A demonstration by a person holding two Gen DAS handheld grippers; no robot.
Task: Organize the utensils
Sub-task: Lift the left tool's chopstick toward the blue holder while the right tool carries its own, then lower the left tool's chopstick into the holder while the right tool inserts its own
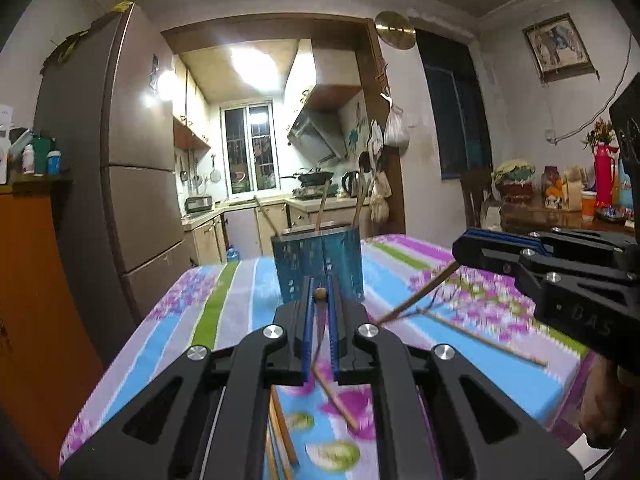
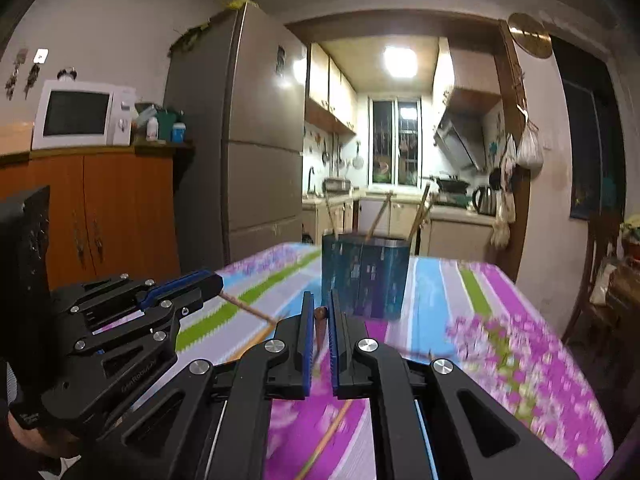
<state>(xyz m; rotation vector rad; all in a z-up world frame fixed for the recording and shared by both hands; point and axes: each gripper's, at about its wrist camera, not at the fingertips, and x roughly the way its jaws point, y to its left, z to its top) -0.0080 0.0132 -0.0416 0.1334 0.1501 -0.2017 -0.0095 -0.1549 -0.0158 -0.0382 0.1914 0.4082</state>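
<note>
A blue utensil holder (image 1: 318,266) stands on the flowered tablecloth with a few wooden sticks in it; it also shows in the right wrist view (image 2: 366,276). My left gripper (image 1: 320,294) is shut on a wooden chopstick (image 1: 320,322) just in front of the holder; it shows from the side in the right wrist view (image 2: 208,280). My right gripper (image 2: 320,312) is shut on a wooden chopstick (image 2: 321,330) and appears at the right of the left wrist view (image 1: 460,248), its chopstick (image 1: 416,298) slanting down.
More chopsticks (image 1: 486,336) lie loose on the tablecloth (image 1: 224,296), some near the front edge (image 1: 280,428). A fridge (image 1: 136,184) and an orange cabinet (image 2: 100,208) stand left. A cluttered side table (image 1: 560,208) is at right.
</note>
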